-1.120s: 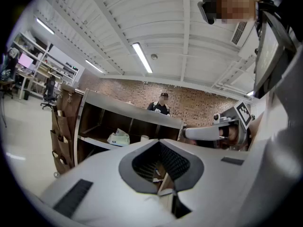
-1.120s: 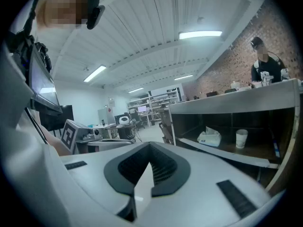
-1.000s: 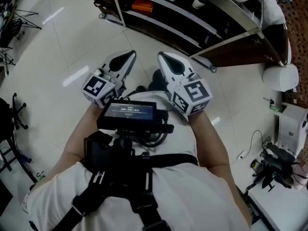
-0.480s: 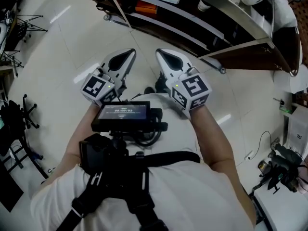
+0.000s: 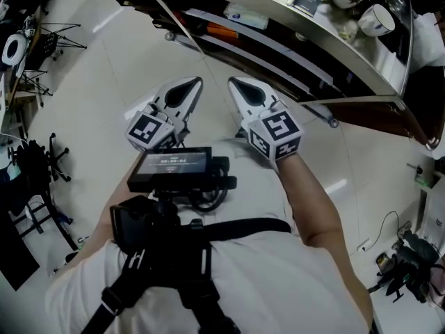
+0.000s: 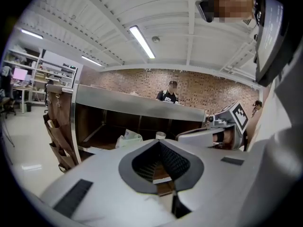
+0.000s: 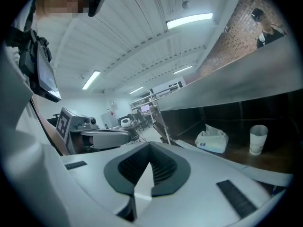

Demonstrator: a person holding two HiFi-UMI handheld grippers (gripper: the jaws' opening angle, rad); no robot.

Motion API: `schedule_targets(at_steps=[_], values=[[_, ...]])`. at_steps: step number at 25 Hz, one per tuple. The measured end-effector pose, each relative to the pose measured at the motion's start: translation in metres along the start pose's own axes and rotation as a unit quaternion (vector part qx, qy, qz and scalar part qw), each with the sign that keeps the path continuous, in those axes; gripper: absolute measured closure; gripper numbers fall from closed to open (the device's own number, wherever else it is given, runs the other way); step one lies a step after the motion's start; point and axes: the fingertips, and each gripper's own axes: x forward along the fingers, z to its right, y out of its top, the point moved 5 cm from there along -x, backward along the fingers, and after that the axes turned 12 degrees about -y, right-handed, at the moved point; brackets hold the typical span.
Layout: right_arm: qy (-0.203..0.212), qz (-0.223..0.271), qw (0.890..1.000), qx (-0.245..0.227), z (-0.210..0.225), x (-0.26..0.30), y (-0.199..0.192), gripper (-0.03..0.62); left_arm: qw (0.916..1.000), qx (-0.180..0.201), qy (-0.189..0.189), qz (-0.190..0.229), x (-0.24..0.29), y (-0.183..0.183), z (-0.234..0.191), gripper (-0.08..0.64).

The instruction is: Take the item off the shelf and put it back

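A dark shelf unit (image 5: 327,61) stands ahead of me. On a lower board lie a white tissue pack (image 5: 245,16) and an orange item (image 5: 222,30). The tissue pack (image 7: 211,141) and a paper cup (image 7: 258,139) beside it show in the right gripper view; the left gripper view has the same pack (image 6: 128,138) and cup (image 6: 161,135). My left gripper (image 5: 188,89) and right gripper (image 5: 243,89) are held side by side in front of the chest, well short of the shelf. Both are shut with nothing in them, as seen at the left gripper (image 6: 158,143) and right gripper (image 7: 150,145).
Two white cups (image 5: 376,19) sit on the shelf's top. A chest-mounted screen (image 5: 175,167) is just below the grippers. Tripods and stands (image 5: 35,54) are at the far left, cabled gear (image 5: 410,270) at the lower right. A person (image 6: 169,91) stands behind the counter.
The shelf has come nearer and its top with the cups has entered the head view. Both grippers keep their place in front of the chest, still shut.
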Motion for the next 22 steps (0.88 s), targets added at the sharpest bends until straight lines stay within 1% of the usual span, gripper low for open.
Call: schedule_targets(at_steps=[3,6,10,14,18,22], values=[[0.01,-0.003,1.0,0.016,0.019,0.008,0.008,0.584,0.9999,-0.001,0.011,-0.012,0.021,0.005,-0.014,0.557],[0.014,-0.004,1.0,0.02,0.04,0.014,0.011,0.584,0.9996,0.012,0.012,-0.025,0.049,0.012,-0.025,0.557],[0.011,-0.006,1.0,0.001,0.064,0.019,0.018,0.584,0.999,0.019,0.013,-0.038,0.078,0.016,-0.039,0.557],[0.011,-0.008,1.0,-0.025,0.076,0.022,0.023,0.584,0.9982,0.023,0.021,-0.052,0.097,0.015,-0.051,0.557],[-0.008,-0.011,1.0,-0.026,0.087,0.022,0.026,0.584,0.997,0.035,0.02,-0.066,0.11,0.012,-0.059,0.557],[-0.05,-0.02,0.998,-0.016,0.1,0.017,0.022,0.584,0.9958,0.031,0.007,-0.086,0.117,0.003,-0.061,0.557]])
